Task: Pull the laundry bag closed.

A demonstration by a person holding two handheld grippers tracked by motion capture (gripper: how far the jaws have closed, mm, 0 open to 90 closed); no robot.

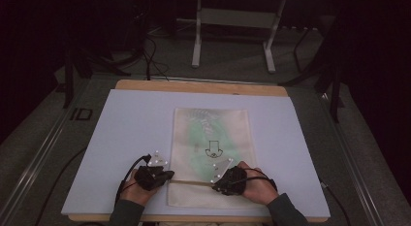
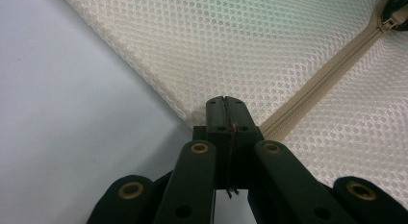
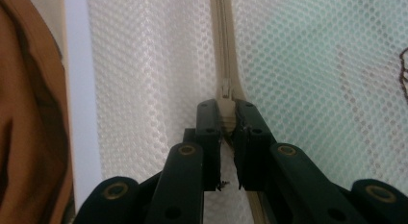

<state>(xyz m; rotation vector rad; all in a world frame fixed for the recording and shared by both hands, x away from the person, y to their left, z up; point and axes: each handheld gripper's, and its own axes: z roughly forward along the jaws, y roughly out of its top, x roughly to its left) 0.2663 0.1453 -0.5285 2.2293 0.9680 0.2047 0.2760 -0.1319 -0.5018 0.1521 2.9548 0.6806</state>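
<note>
A: Start with the big things. What's on the bench?

B: A pale sheet covers it, and a cream mesh bag lies flat in the middle, something green showing through. A zipper runs across its near end.

A: And the grippers?

B: The left gripper has its jaws pressed together on the bag's corner edge, right where the zipper tape ends. The right gripper is pinching the zipper slider, jaws closed in on either side of the tab. From the high view they sit at opposite ends of the zipper line, left and right.

A: What could go wrong?

B: My guess: if the left grip slips off that thin edge, the bag will drag along with the slider instead of the zipper running. The tab is small, so a tilted pull could pop it out of the jaws. Loose mesh could also snag in the teeth.

A: Any writing?

B: "ID" is marked on the frame left of the bench. The dark emblem on the bag is too small to read.
</note>
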